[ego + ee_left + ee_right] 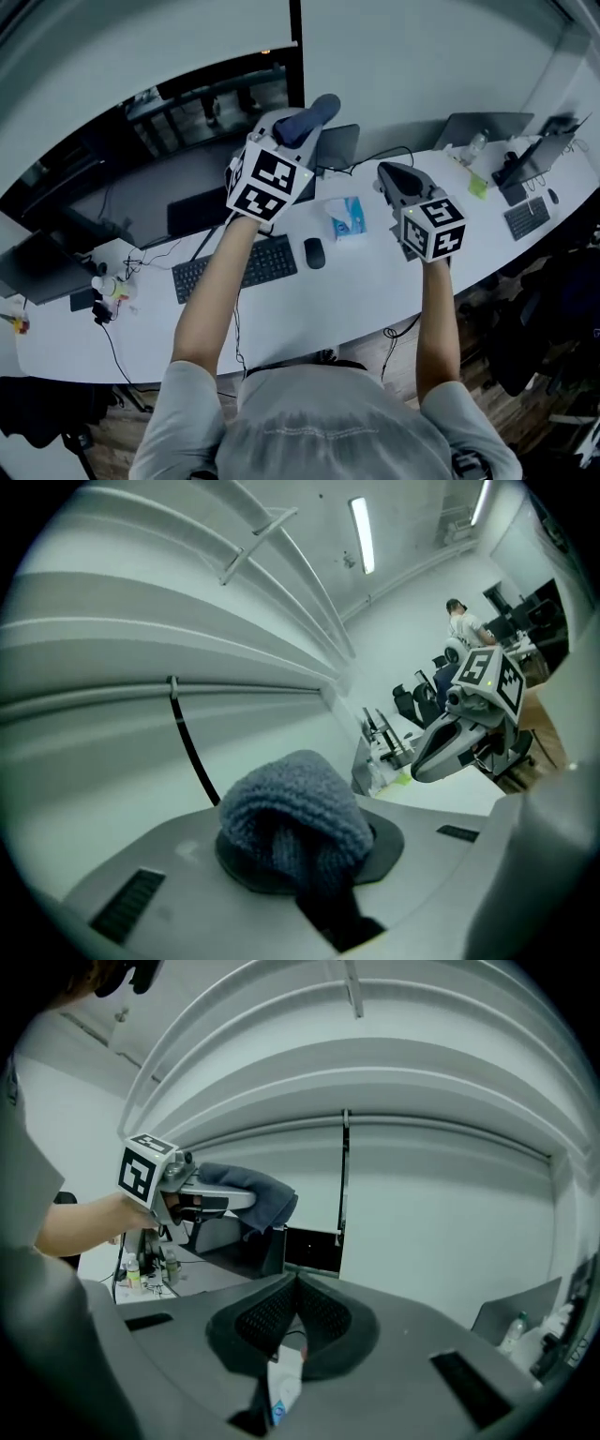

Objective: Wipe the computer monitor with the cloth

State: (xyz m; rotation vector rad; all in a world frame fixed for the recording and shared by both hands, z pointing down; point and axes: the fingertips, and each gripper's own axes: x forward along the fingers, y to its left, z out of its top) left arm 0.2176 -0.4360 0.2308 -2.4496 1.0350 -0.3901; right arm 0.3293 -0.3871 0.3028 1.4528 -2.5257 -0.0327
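Everything I saw was dim and cool-toned, lit softly from a ceiling strip light (pixel 362 534) with little glare, my head view bending the desk (pixel 366 281) into an arc, both gripper views black at the corners, and the close cloth (pixel 292 803) slightly soft, shadowed beneath.

The person is wearing a light grey short-sleeved shirt (pixel 328 427), its sleeves (pixel 187 412) ending above the elbows. The left gripper (pixel 302 125) is showing a pale grey shell and the right gripper (pixel 389 176) a seemingly darker one, though the light is dim. Each is carrying a white cube (pixel 270 180) (pixel 432 228) printed with black square markers
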